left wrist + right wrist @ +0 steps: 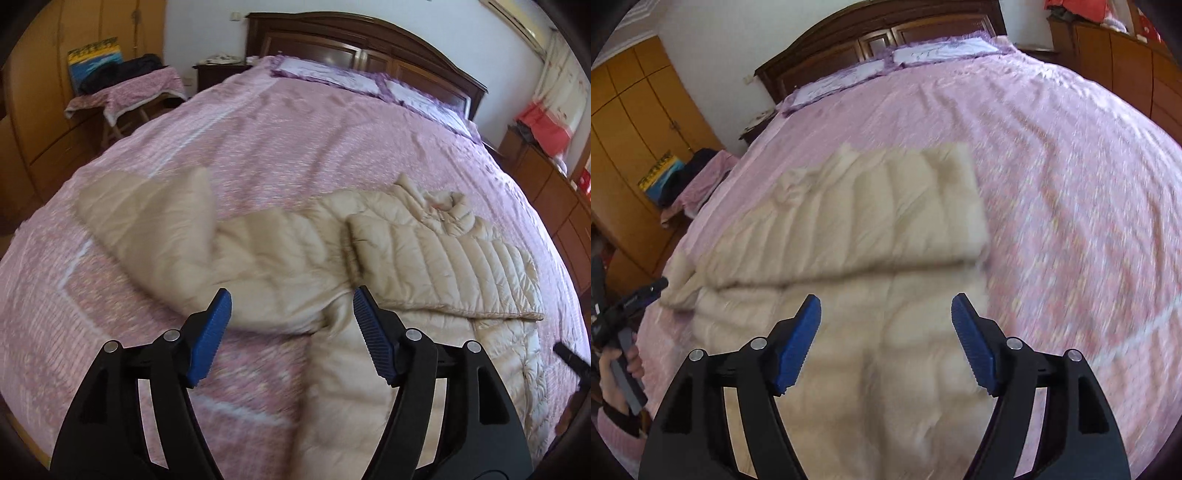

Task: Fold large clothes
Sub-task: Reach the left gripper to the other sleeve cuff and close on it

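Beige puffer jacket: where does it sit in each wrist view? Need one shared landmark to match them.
Left wrist: beige puffer jacket fills centre to right, one sleeve stretching left.
Right wrist: it fills centre, straight ahead of the open right gripper.
Shared landmark: dark wooden headboard, top of both.

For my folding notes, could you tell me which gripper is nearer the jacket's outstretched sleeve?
Left. The left gripper hovers open beside the outstretched sleeve; the right gripper is over the beige puffer jacket body.

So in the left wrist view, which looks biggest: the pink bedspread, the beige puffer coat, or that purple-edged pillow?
1. Pink bedspread
2. Beige quilted puffer coat
3. Purple-edged white pillow, though it lies farthest from the camera, so it looks smaller than it is.
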### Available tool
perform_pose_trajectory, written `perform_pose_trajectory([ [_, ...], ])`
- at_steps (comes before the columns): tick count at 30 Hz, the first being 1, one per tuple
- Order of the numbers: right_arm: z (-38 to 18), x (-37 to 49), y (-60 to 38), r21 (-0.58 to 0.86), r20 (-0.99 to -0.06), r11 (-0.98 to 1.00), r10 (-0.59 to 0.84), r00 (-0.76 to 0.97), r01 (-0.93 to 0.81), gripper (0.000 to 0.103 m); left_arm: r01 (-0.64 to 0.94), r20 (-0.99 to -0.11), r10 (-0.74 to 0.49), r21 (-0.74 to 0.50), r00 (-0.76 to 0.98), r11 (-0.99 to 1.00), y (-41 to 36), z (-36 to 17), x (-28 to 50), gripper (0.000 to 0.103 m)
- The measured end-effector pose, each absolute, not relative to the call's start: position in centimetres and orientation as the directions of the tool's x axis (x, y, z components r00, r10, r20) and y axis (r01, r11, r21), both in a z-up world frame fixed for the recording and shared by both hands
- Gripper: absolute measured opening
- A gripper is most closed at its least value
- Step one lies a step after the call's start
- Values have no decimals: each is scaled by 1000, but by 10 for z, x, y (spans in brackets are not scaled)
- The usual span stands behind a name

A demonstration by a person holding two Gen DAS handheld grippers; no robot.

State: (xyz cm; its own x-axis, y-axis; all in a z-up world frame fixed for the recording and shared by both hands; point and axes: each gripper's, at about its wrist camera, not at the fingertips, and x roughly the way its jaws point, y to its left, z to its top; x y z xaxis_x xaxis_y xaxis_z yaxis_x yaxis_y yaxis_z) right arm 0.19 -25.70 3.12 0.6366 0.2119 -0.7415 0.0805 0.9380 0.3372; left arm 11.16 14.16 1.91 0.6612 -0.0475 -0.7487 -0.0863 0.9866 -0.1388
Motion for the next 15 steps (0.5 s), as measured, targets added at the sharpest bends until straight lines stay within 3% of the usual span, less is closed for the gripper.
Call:
perform_pose_trajectory([
  [15,8,-53,-210,282,-791,956,185,584,78,75,-316,-772,-5,-267,636,910,267,-22,111,69],
])
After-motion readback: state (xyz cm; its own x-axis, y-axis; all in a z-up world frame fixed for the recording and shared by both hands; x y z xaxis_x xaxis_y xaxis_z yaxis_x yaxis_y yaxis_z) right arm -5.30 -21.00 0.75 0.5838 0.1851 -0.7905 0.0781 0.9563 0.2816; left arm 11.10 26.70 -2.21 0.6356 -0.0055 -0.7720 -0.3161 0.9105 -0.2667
